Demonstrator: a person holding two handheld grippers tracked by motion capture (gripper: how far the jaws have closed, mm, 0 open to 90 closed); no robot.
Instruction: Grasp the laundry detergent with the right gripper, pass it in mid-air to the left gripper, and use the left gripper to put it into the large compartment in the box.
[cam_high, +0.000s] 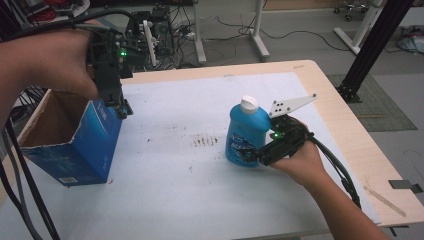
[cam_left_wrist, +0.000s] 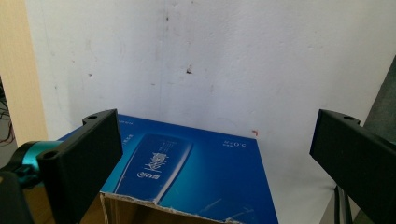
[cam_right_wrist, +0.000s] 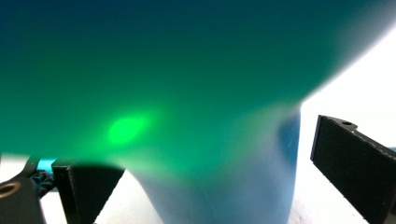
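Observation:
An open blue cardboard box (cam_high: 75, 145) stands at the table's left edge, its brown inside showing. My left gripper (cam_high: 121, 107) hangs just above the box's near right corner. In the left gripper view its jaws (cam_left_wrist: 218, 128) are spread wide over the box's printed blue side (cam_left_wrist: 196, 177), touching nothing. A blue bottle (cam_high: 246, 131) with a white cap (cam_high: 249, 103) stands upright right of centre. My right gripper (cam_high: 248, 156) is open, low at the bottle's base, one jaw on either side. The bottle (cam_right_wrist: 187, 93) looms blurred between the right gripper's (cam_right_wrist: 210, 154) jaws, a thin gap beside the right one.
A white mat (cam_high: 200, 100) covers most of the wooden table (cam_high: 320, 80). A thin wood strip (cam_high: 382, 200) lies near the front right corner. A black frame post (cam_high: 375, 45) rises off the right side. Cables and equipment (cam_high: 160, 35) crowd the floor past the far edge.

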